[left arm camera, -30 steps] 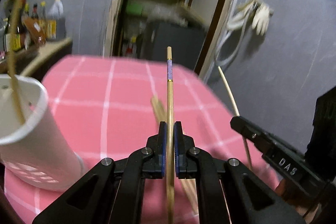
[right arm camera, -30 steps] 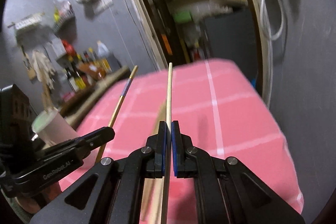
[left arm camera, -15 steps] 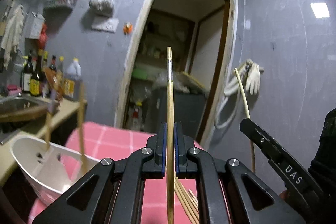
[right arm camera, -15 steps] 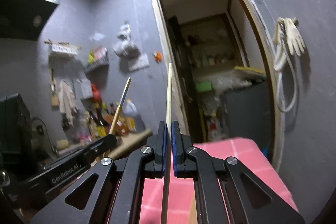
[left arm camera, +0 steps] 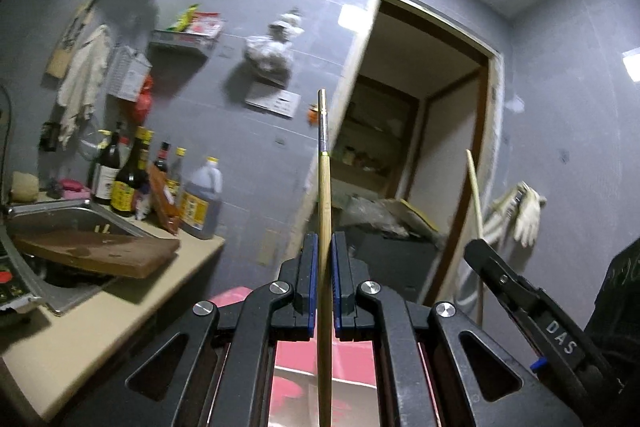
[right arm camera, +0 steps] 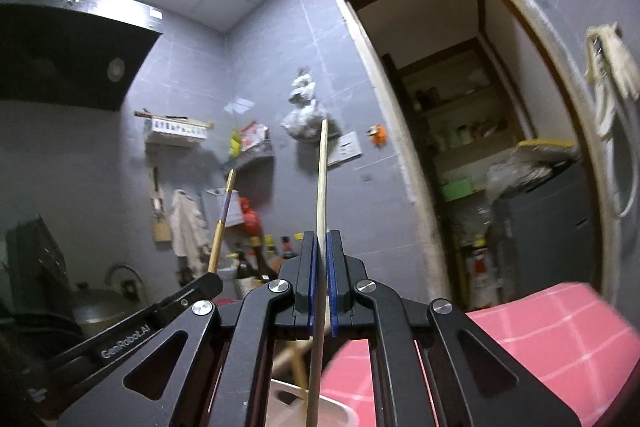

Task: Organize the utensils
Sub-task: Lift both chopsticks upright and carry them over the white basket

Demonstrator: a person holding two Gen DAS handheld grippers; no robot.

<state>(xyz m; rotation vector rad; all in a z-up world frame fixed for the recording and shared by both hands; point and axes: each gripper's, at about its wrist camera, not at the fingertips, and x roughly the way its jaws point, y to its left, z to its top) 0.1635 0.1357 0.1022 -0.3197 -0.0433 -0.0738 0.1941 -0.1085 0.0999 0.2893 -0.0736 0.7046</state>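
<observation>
Gripping one chopstick apiece, both sets of fingers are closed on the shafts, each stick running along its gripper's pointing line, tips toward the far wall. The left gripper [left arm camera: 324,287] holds the banded chopstick [left arm camera: 324,187]; the right gripper [right arm camera: 319,283] holds the plain chopstick [right arm camera: 322,187], directly above the white holder [right arm camera: 320,407], so probably nearer the drop. Below lies the pink checked bench [right arm camera: 560,331]; beyond, grey tiled walls and an open doorway [right arm camera: 460,147].

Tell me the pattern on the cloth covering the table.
Pink with a thin white grid, a check pattern. The tablecloth shows best in the right wrist view.
</observation>
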